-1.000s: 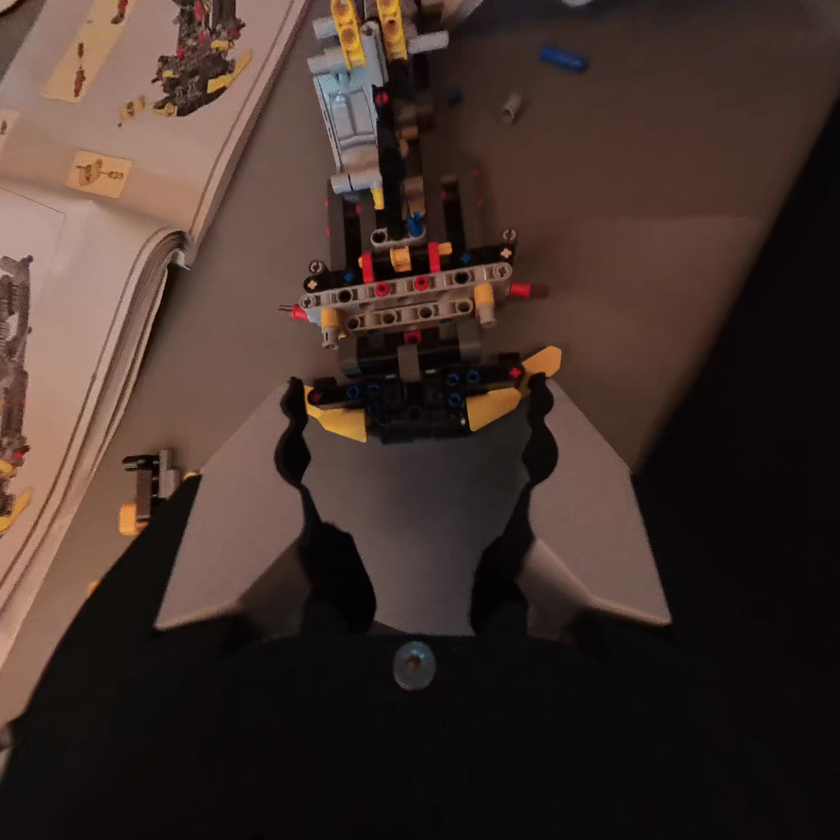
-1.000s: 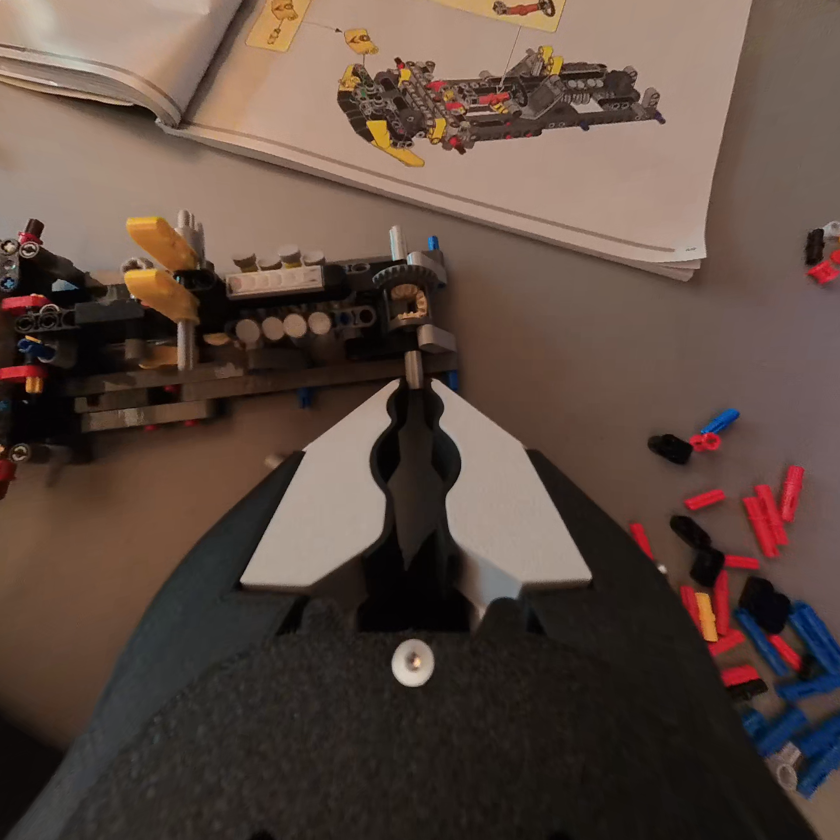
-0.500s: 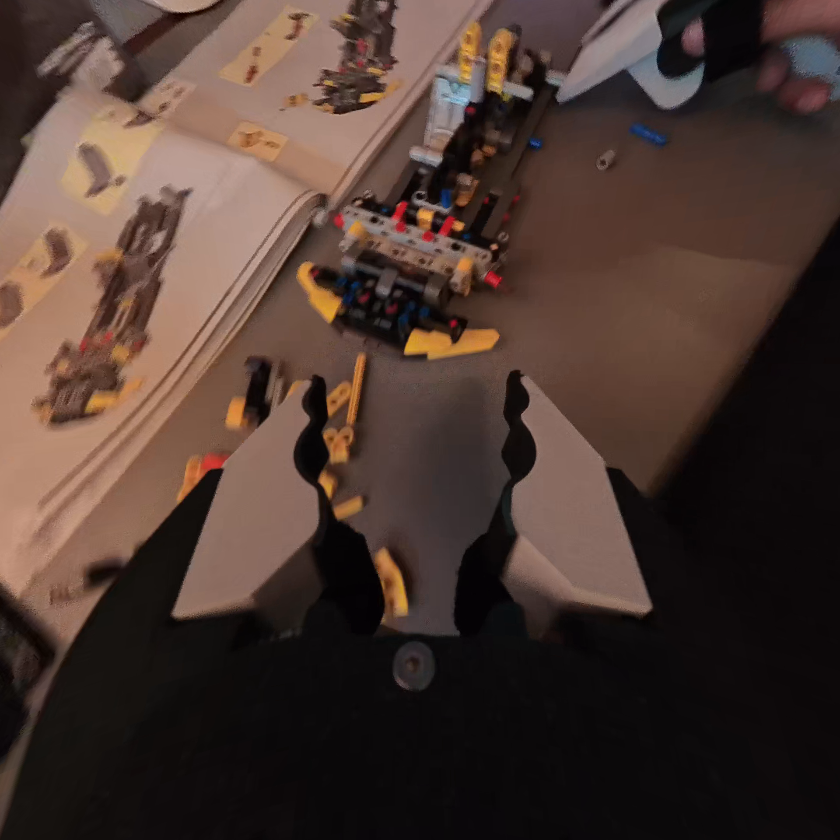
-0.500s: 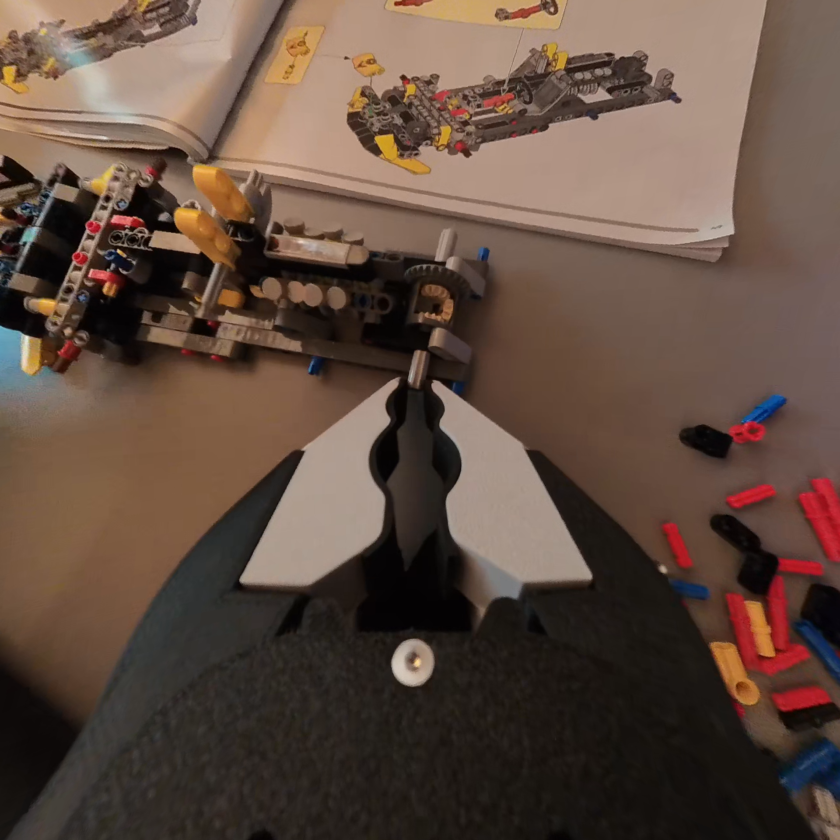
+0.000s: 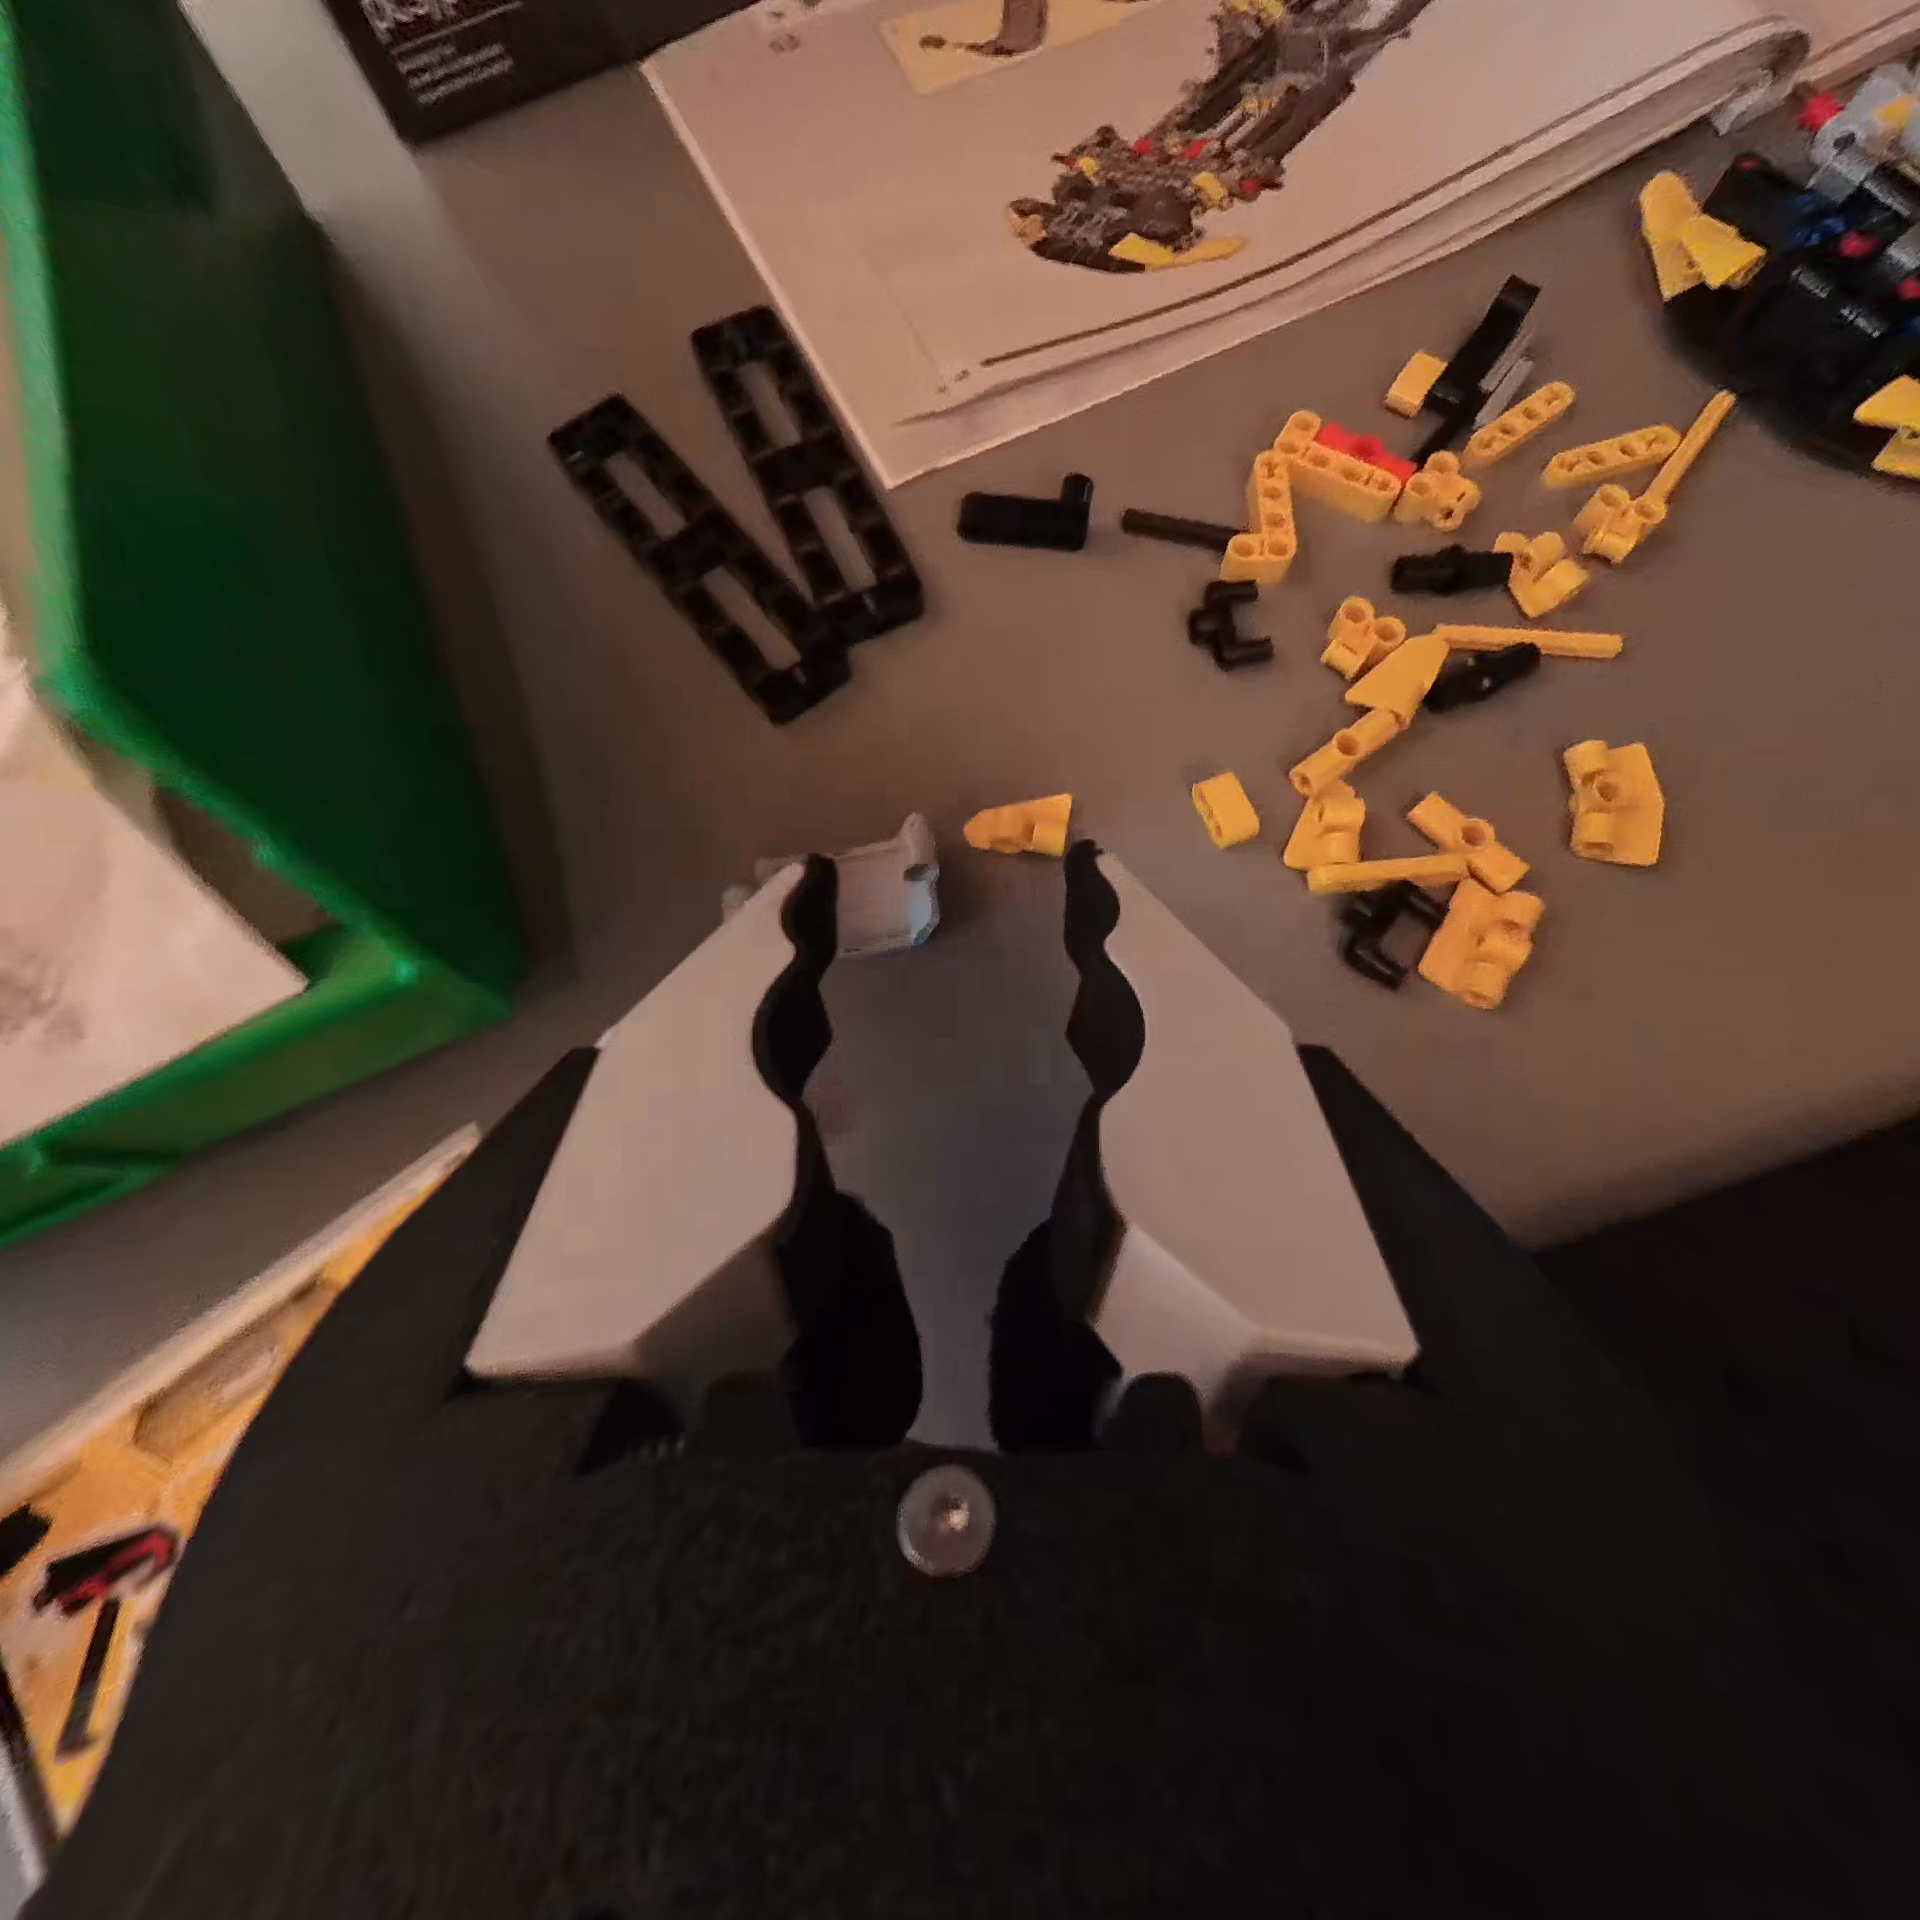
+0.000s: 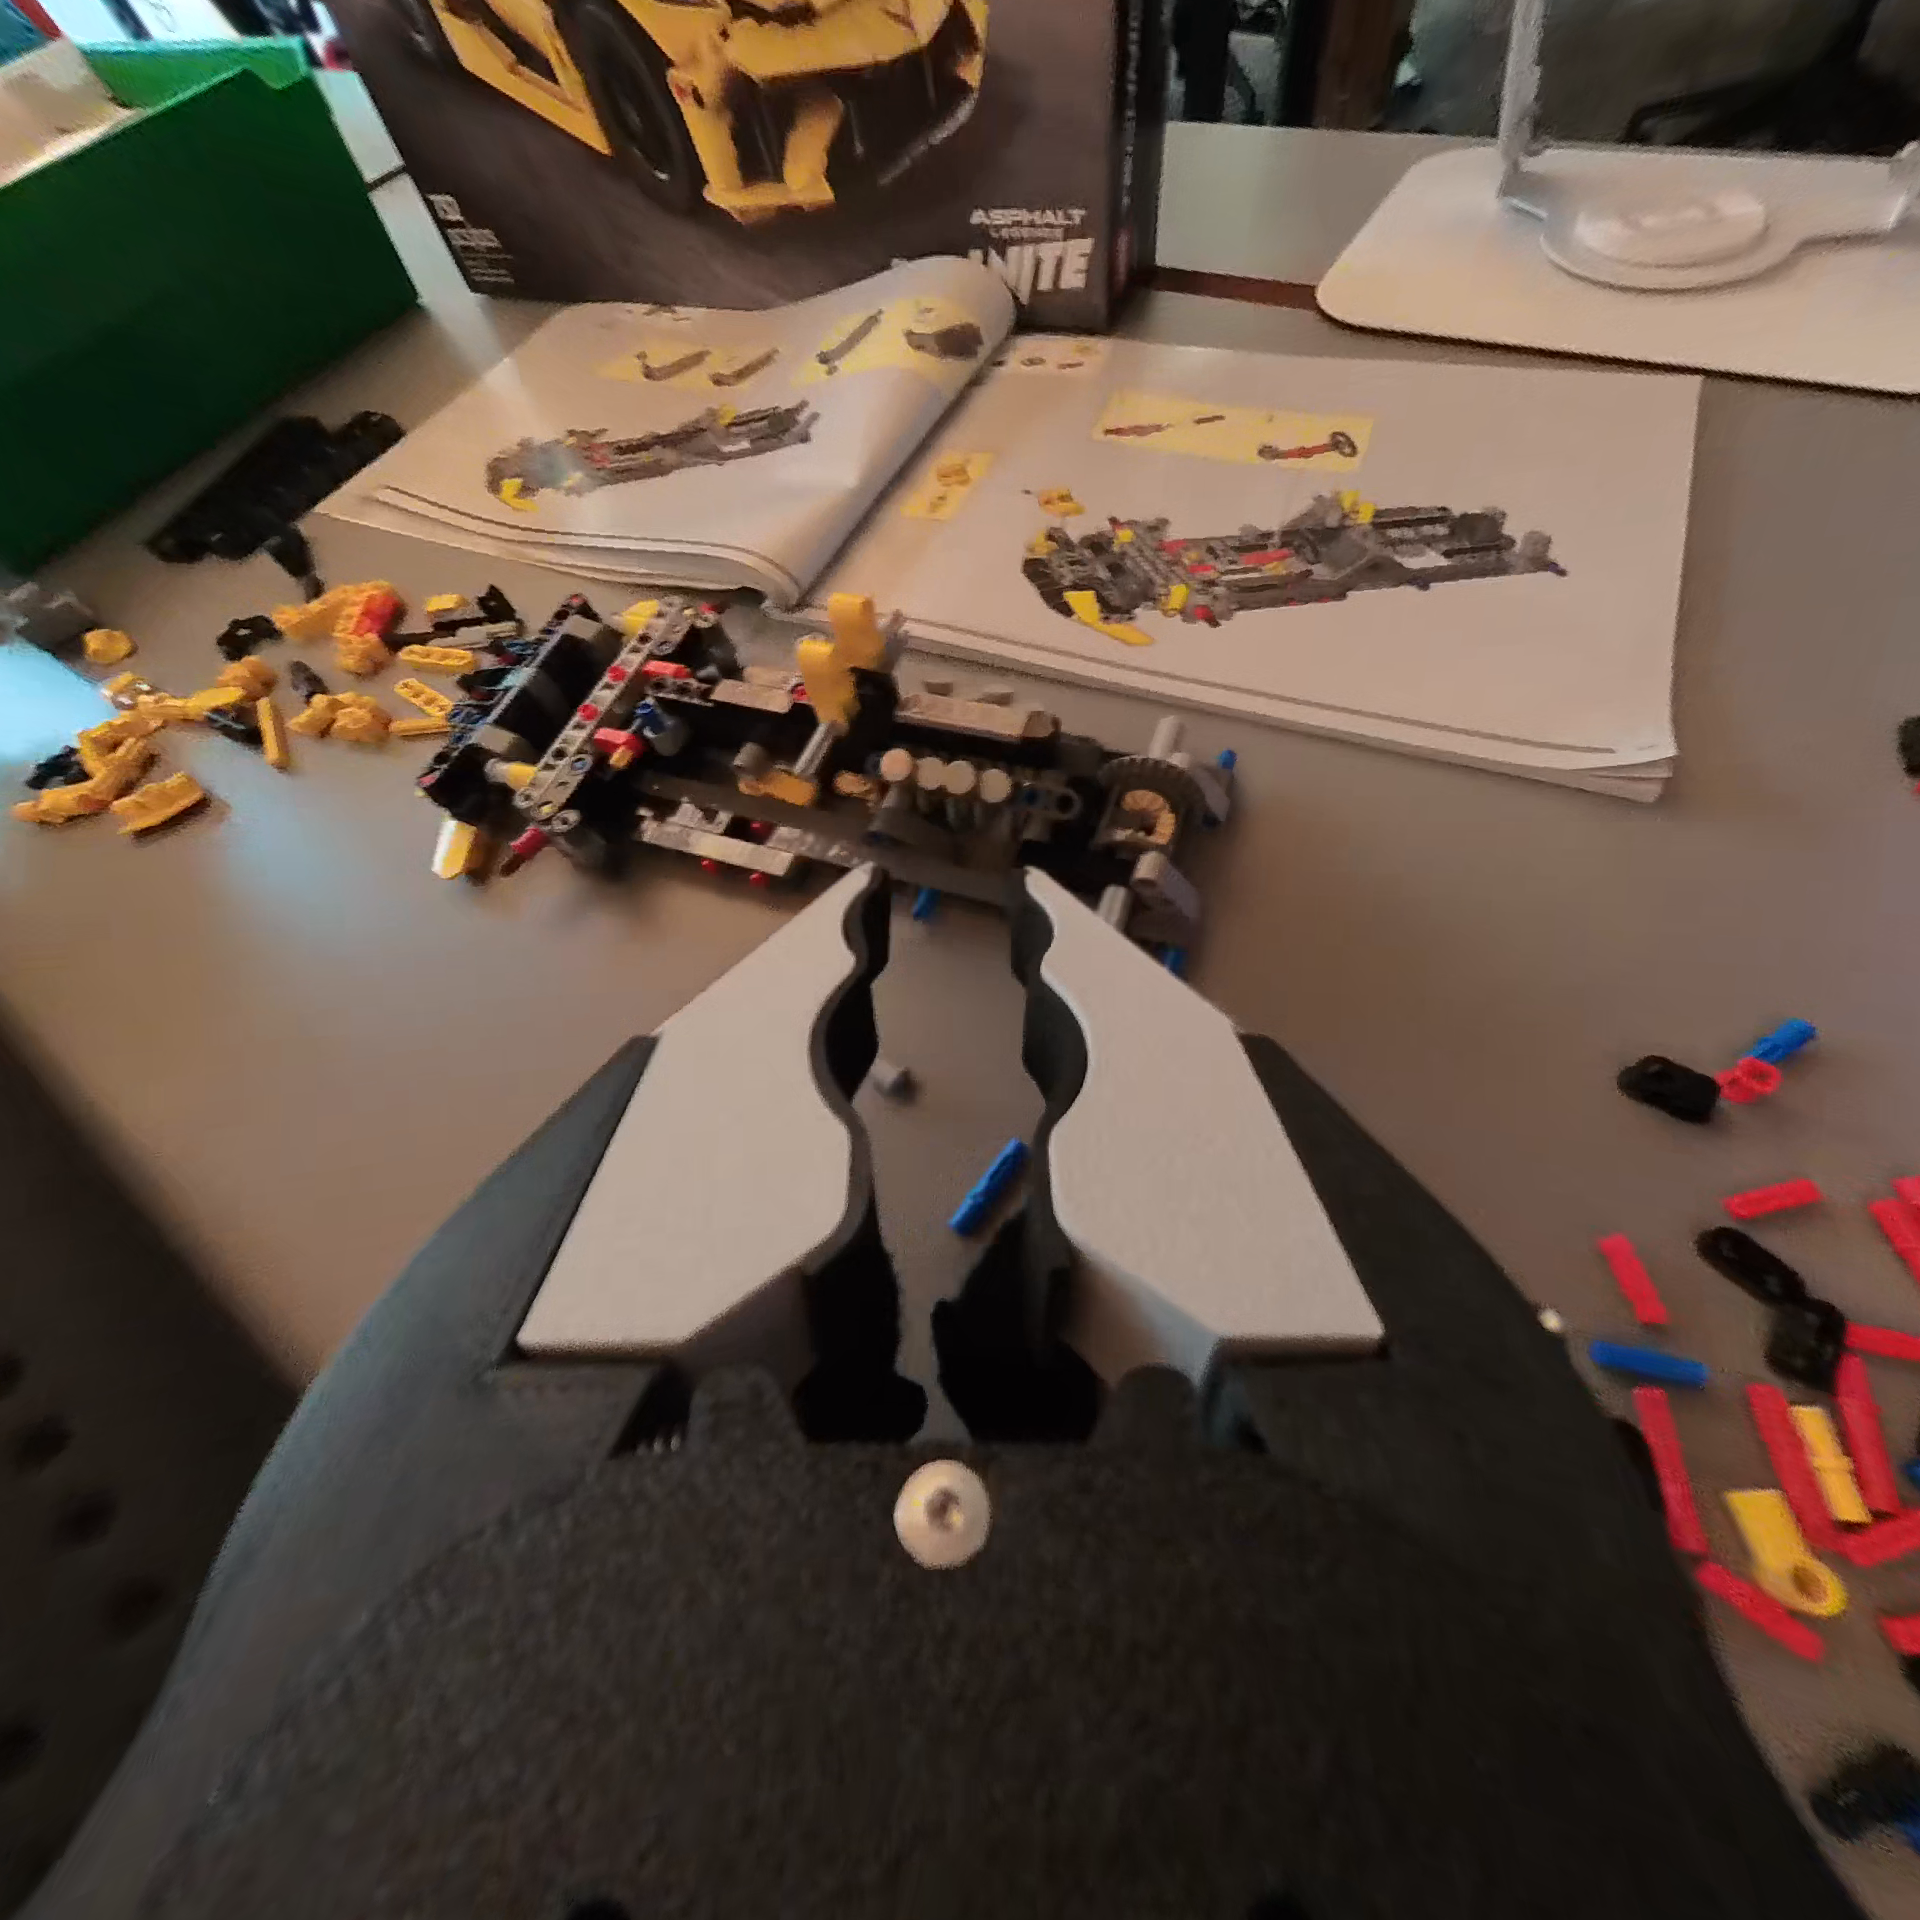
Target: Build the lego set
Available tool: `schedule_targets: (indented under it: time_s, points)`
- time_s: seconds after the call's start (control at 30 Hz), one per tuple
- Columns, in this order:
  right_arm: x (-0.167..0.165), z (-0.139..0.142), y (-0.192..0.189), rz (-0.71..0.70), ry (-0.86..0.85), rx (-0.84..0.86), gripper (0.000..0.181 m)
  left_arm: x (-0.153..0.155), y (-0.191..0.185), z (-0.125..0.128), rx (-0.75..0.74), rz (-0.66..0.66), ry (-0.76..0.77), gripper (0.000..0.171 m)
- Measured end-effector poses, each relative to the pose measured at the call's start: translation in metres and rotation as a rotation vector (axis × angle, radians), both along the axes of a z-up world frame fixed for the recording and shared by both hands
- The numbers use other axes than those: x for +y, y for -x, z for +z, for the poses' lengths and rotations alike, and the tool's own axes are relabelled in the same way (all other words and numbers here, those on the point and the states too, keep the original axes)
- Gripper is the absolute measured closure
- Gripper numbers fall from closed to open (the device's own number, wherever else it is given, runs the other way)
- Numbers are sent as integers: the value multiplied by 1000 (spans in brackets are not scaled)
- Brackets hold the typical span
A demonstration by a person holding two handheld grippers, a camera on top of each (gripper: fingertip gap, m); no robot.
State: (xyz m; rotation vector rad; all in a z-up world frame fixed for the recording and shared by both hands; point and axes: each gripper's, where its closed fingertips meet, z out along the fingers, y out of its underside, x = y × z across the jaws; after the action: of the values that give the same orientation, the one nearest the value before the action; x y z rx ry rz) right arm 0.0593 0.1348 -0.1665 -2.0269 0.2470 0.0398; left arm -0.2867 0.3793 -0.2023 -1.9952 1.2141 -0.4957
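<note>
Currently between assembly steps: parts selection, judging by both tools empty and clear of the model.

Left gripper point(image 5: 945, 868): spread, nothing between the fingers. Poised low over the table point(image 5: 1039, 727), tips just short of two loose parts: a light grey piece point(image 5: 883, 899) touching or just under the left fingertip, and a small yellow wedge point(image 5: 1018, 828) just beyond the right fingertip. Cannot tell which of the two is the target. Farther right, a scatter of yellow pieces point(image 5: 1455, 644) mixed with small black connectors; far left of that, two black frames point(image 5: 738, 540) lying side by side. Green bin point(image 5: 239, 623) at the left edge.

Right gripper point(image 6: 948, 883): spread, holding nothing. Tips just beside the near flank of the chassis point(image 6: 810, 769), not touching as far as can be judged. Blue pin point(image 6: 987, 1184) and a small grey bush point(image 6: 894, 1081) lying on the table between and beneath the fingers. Chassis lying lengthwise left to right, mid-table, just near of the open instruction booklet point(image 6: 1299, 582), gear end to the right. Set box point(image 6: 769, 145) standing beyond the booklet. Red and blue pins point(image 6: 1787, 1403) heaped at the near right.

Build partly done: frame and drivetrain assembled, no body panels beyond small yellow pieces.

Next move, as judged:
- Check the required part against the booklet page.
- Centre the left fingers on one piece only; grey and yellow lie close together, so risk of nudging the neighbour.
- Close gently; small parts liable to pivot or skid.
- Steady the chassis with the right tool before pressing anything in.
</note>
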Motion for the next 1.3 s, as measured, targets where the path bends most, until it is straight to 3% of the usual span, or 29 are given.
schedule_targets:
  time_s: [0.03,0.13,0.27,0.33,0.43,0.5,0.57,0.67,0.8,1.1,1.3]
  points:
    - [-1,-1,4,5,1,-1,160,1,-4,-5,29,-14,-3,134]
    - [-7,1,10,1,-6,-34,160,10,-2,-17,161,-9,-79,168]
    - [-11,10,12,4,-55,-60,163,-5,-18,7,146,-92,-155,169]
    - [-11,16,13,20,-96,-47,163,-51,-56,38,15,-278,-154,169]
    - [-15,30,4,-8,-178,-13,165,-168,-131,70,-168,-680,-55,169]
    - [-24,38,-10,-52,-226,7,165,-231,-169,63,-163,-869,-14,168]
    - [-36,37,-24,-87,-226,14,164,-259,-197,43,-90,-944,0,168]
    - [-54,29,-37,-115,-188,-3,164,-268,-218,15,13,-943,49,168]
    - [-54,29,-35,-79,-220,85,164,-272,-226,-1,62,-936,73,168]
    - [-44,14,-24,-20,-138,54,166,-278,-240,-17,85,-963,52,167]
    - [-43,11,-22,-13,-120,53,166,-267,-232,-8,66,-904,18,142]
